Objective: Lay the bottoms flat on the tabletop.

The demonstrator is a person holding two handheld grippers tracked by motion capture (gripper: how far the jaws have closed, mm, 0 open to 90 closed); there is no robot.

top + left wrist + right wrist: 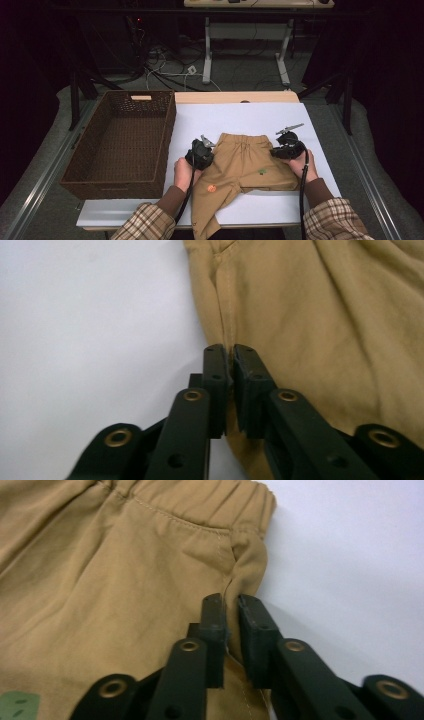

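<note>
Slippage is the main risk here, because each gripper has only a thin fold of cloth at the very edge.

In the high view, the tan cotton child's trousers (245, 162) lie flat on the white-topped bench (250, 116), between the left gripper (204, 148) and the right gripper (286, 141), one at each side seam. The brown woven wicker basket (122, 142) stands empty beyond the left gripper, away from the trousers. One leg hangs over the near bench edge; if lifted unevenly, I judge it would drag or snag there.

In the left gripper view, the left gripper (230, 351) is nearly closed, its jaws pinching the trousers' (310, 325) side edge. The bite looks shallow, so a quick pull could strip it free.

In the right gripper view, the right gripper (230, 600) is likewise almost shut on the seam just below the elastic waistband of the trousers (115, 580). Its gap looks slightly wider, so this side would probably let go first.
</note>
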